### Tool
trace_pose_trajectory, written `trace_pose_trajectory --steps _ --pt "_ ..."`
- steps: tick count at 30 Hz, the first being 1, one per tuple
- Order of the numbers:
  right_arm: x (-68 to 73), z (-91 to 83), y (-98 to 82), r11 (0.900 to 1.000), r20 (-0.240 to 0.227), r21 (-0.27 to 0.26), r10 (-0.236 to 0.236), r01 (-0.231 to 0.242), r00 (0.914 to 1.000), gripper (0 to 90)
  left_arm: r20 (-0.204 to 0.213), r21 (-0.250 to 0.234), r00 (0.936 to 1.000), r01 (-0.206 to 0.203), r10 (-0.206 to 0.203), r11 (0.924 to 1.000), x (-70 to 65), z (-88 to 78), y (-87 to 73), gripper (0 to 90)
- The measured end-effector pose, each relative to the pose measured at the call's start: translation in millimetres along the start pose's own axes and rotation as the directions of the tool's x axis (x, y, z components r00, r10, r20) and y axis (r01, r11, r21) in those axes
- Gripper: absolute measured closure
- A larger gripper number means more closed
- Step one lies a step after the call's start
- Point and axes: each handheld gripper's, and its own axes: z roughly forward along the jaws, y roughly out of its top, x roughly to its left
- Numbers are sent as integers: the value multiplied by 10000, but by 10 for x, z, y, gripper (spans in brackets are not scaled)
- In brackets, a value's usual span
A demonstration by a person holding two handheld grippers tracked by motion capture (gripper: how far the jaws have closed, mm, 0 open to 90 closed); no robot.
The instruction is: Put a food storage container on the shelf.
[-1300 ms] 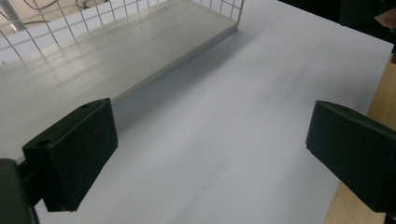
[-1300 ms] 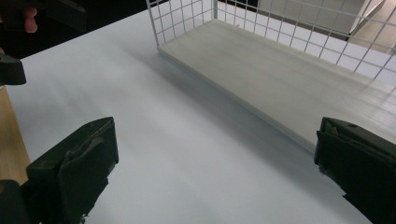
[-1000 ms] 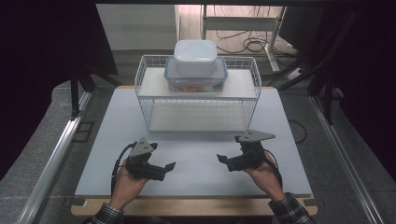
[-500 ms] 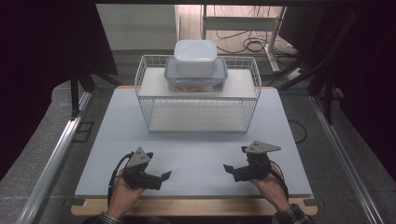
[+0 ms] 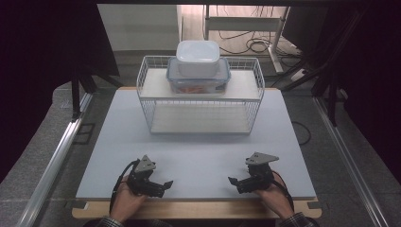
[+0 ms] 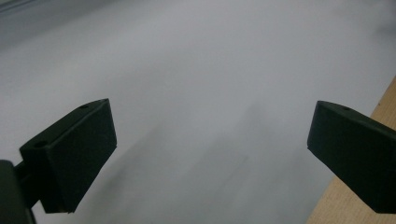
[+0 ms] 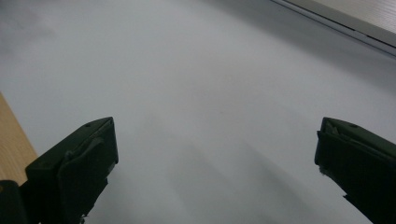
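My left gripper (image 5: 163, 185) rests low at the near left of the white table (image 5: 198, 151), held by a hand, with its jaws pointing right. In the left gripper view the left gripper (image 6: 210, 154) is open, its jaws wide apart over bare white surface. My right gripper (image 5: 235, 182) sits at the near right, jaws pointing left toward the other one. The right gripper (image 7: 215, 163) is open too, with nothing between its jaws.
A white wire rack (image 5: 201, 101) stands at the back middle of the table. On its top shelf sits a clear lidded container (image 5: 198, 80) with something orange inside, and a white container (image 5: 197, 57) is stacked on that. The wooden table edge (image 5: 198, 209) runs along the front.
Both grippers have moved back toward the near edge of the table and lower. Their jaws stay open and hold nothing.
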Motion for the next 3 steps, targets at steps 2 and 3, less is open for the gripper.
trace_pose_trajectory --steps 2,3 --pt "-4 4 1 10000 36 25 14 -14 10000 0 1 -15 10000 -2 2 10000 0 3 5 9" --pt "-7 2 1 10000 53 29 43 -44 10000 0 18 -54 10000 15 -15 10000 2 2 7 9"
